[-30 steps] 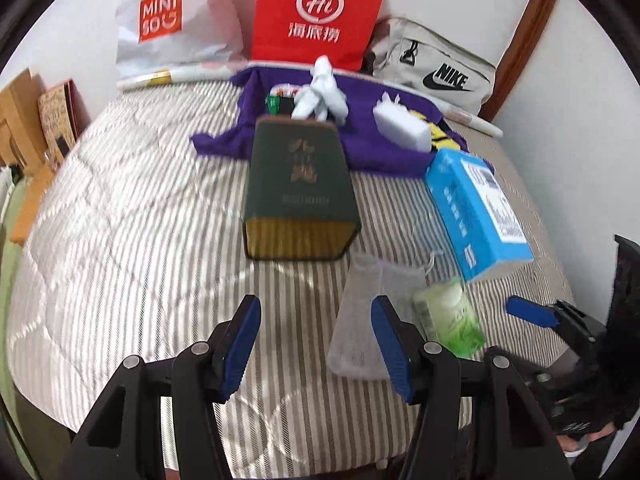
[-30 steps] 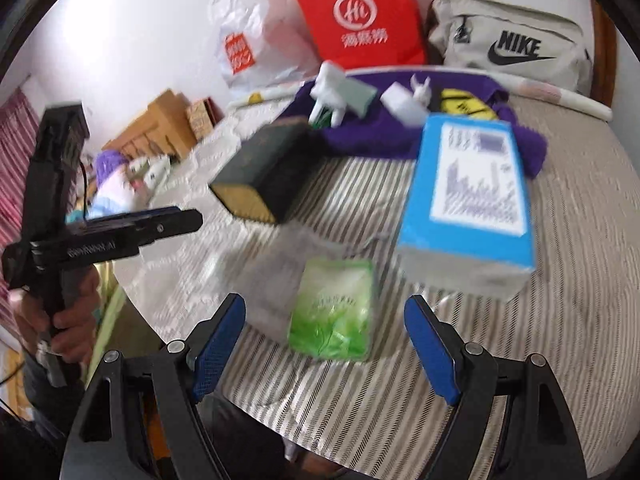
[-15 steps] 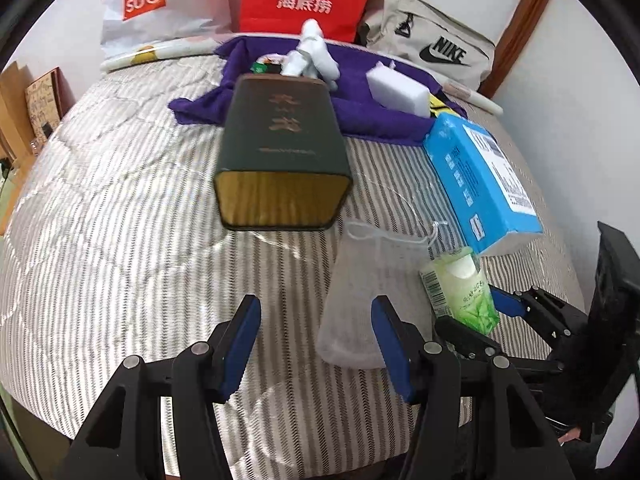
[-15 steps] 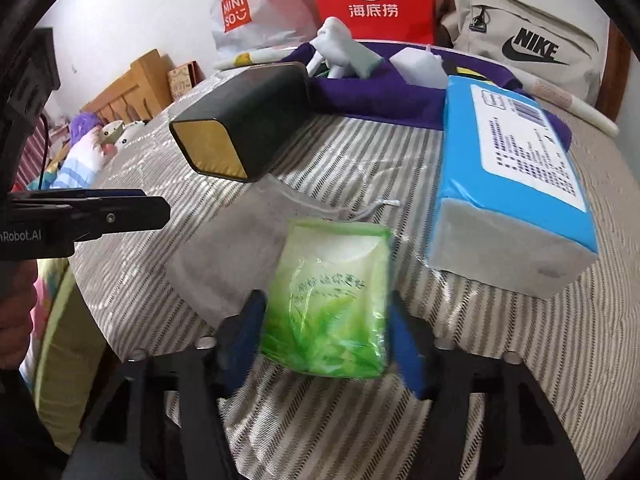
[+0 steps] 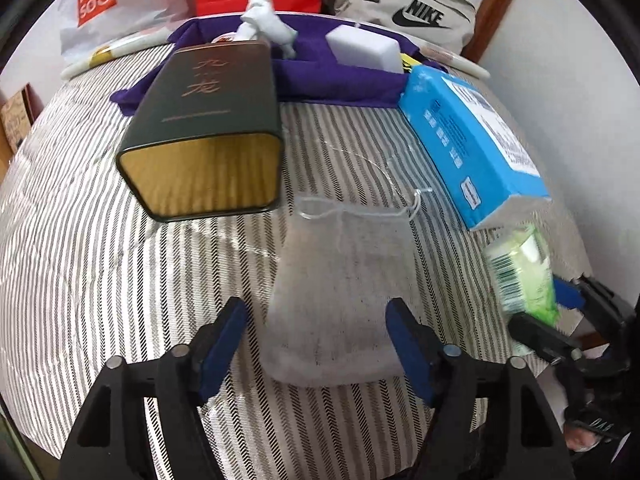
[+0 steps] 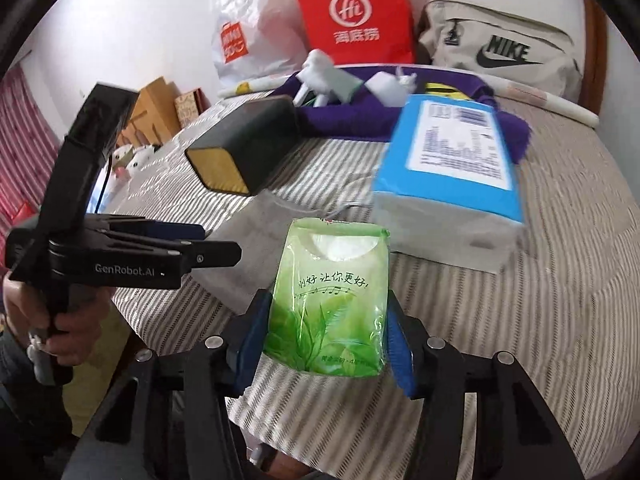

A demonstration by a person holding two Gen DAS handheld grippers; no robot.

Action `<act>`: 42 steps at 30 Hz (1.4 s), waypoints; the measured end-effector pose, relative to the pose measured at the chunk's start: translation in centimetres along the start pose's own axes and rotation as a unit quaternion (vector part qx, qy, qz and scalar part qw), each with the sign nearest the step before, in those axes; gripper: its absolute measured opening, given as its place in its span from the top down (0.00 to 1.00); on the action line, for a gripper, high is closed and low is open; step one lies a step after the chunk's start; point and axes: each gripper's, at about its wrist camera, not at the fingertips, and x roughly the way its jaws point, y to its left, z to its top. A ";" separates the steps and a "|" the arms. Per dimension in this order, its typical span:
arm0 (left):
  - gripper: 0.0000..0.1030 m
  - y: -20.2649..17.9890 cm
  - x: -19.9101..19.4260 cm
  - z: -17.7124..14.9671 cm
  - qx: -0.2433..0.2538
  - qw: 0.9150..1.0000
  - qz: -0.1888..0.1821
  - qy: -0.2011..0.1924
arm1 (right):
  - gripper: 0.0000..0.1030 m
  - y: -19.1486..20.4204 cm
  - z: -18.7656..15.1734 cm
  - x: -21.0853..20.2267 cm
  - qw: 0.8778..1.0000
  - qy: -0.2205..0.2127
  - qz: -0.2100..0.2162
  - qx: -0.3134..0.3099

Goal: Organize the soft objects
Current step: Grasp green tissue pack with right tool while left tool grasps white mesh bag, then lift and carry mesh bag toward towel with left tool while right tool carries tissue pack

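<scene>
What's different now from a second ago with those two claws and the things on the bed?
The right claw closed on the green tissue pack and lifted it. The left claw dropped toward the mesh pouch, jaws just opened wider, pouch untouched. The tin box and blue box stayed.

I am working in a home bedroom: a bed point(image 5: 80, 280) under a striped quilt, shopping bags point(image 6: 352, 12) and a Nike bag point(image 6: 500, 44) against the wall, stuffed toys point(image 6: 128, 160) beside it.

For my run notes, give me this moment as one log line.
right gripper: shut on tissue pack, lifted | left gripper: open, jaws just widened, astride mesh pouch | pouch flat on bed
</scene>
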 end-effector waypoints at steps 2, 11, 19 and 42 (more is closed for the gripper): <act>0.26 -0.3 0.1 0.0 0.005 1.000 0.005 -0.001 | 0.48 -0.6 -0.3 -0.2 1.000 -0.003 -0.008 0.005; 0.07 -2.9 1.2 -0.3 0.034 0.999 0.028 -0.005 | 0.48 -3.2 -1.9 0.5 0.998 0.002 -0.060 0.014; 0.00 -4.4 1.8 -0.7 0.043 0.996 0.069 -0.046 | 0.46 -3.7 -2.9 0.6 0.997 -0.027 -0.066 0.012; 0.89 -1.5 -0.7 -1.8 0.020 0.996 0.061 -0.065 | 0.48 -3.2 -2.8 0.6 0.995 -0.030 -0.091 0.034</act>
